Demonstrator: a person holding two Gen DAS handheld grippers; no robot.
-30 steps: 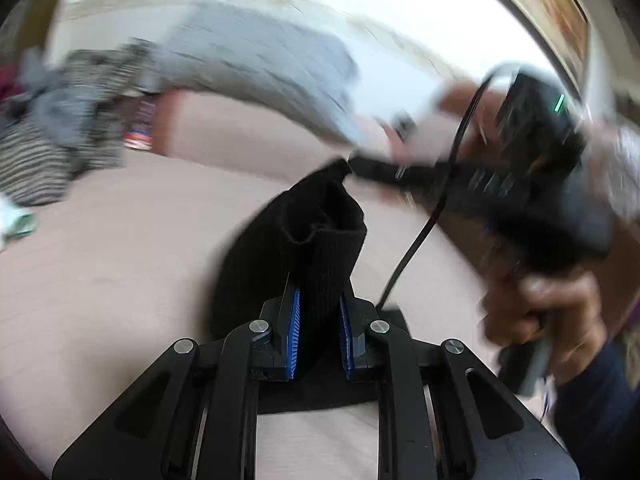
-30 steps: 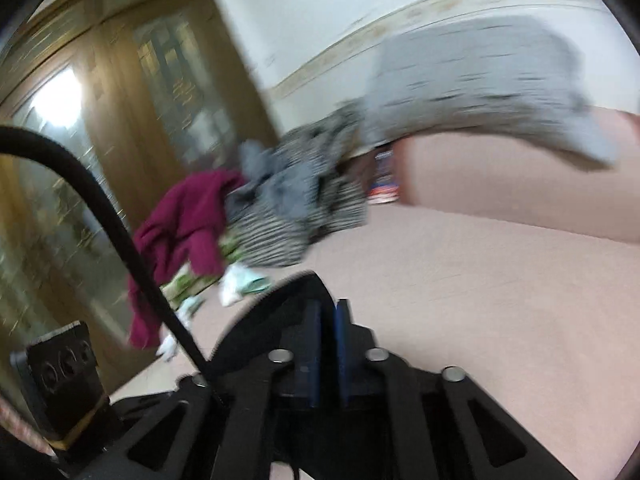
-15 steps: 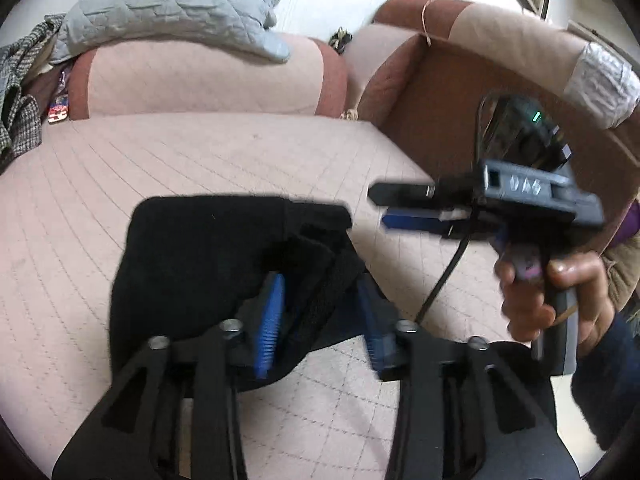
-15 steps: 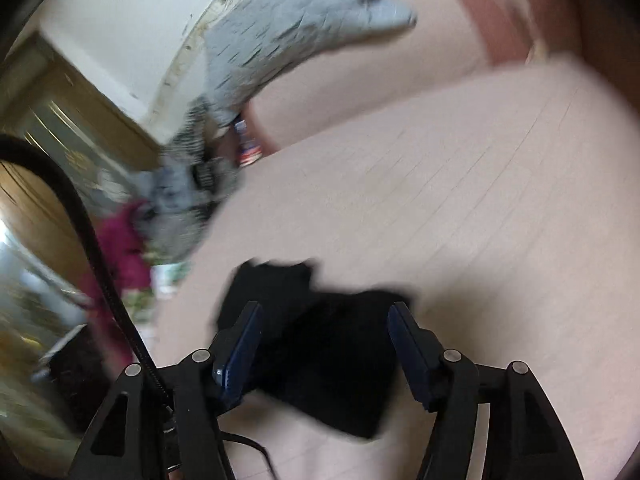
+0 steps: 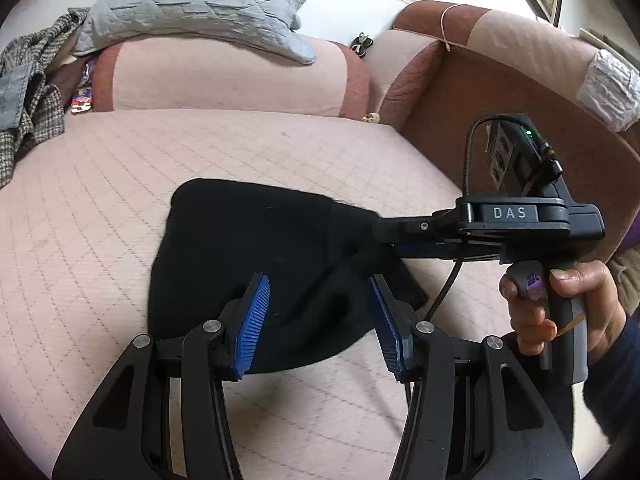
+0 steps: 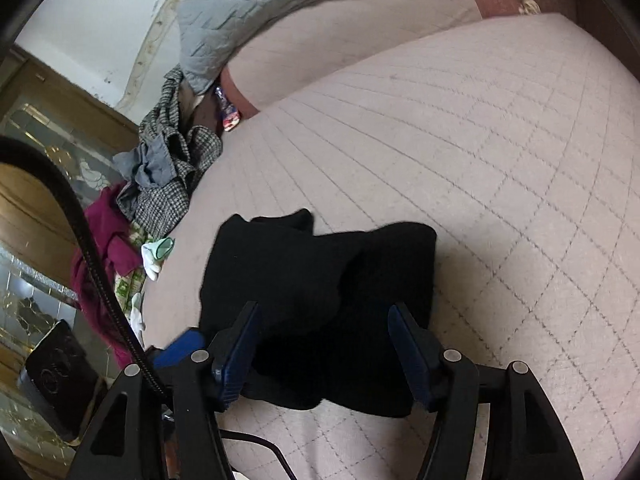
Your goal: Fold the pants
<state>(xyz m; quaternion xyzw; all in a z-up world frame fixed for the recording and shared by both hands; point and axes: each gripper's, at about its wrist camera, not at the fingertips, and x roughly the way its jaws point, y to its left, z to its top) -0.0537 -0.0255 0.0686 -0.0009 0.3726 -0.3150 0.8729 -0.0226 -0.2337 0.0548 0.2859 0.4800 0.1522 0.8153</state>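
The black pants lie in a folded bundle on the pink quilted sofa seat. My left gripper hovers over their near edge. Its jaws are opening, the blue pads stand apart, and the cloth lies below them without being pinched. In the left wrist view my right gripper reaches in from the right over the bundle's right end, held by a person's hand. In the right wrist view the right gripper is open above the pants, with nothing pressed between its pads.
A grey quilted pillow rests on the sofa back. A heap of checked and grey clothes sits at the seat's left end, with a maroon garment beyond. The brown armrest rises on the right.
Both grippers were shut on the lifted pants. Both have since opened and sunk, and the pants now lie in a bundle on the seat.
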